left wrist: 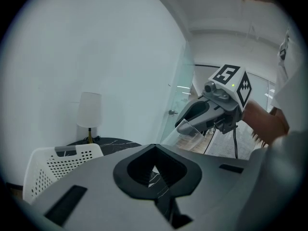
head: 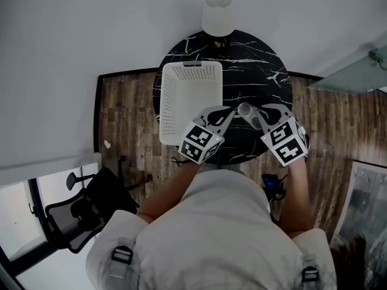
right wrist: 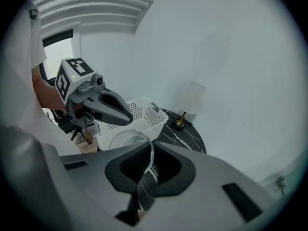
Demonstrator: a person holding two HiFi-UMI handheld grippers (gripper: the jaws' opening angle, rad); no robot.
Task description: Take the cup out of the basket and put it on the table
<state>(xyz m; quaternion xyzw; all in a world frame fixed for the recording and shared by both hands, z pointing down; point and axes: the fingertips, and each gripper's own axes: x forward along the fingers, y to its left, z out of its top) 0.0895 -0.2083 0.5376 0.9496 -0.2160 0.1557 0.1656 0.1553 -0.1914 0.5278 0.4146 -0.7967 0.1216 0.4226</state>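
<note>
A clear plastic cup [head: 248, 113] hangs over the round black marble table [head: 254, 71], just right of the white perforated basket [head: 190, 66]. My right gripper [head: 262, 115] is shut on the cup; in the right gripper view its rim [right wrist: 128, 138] sits between the jaws of that gripper [right wrist: 144, 168]. The left gripper view shows the cup [left wrist: 192, 129] tilted in the right gripper [left wrist: 186, 124]. My left gripper [head: 230, 112] hovers beside the cup at the basket's near right corner, shut and holding nothing [left wrist: 156, 177]. The basket [right wrist: 144, 110] looks empty.
A white table lamp [head: 217, 14] stands at the table's far edge, behind the basket. A black office chair [head: 78, 216] is on the wood floor to the lower left. A glass panel [head: 357, 71] stands at the right. A white wall lies beyond the table.
</note>
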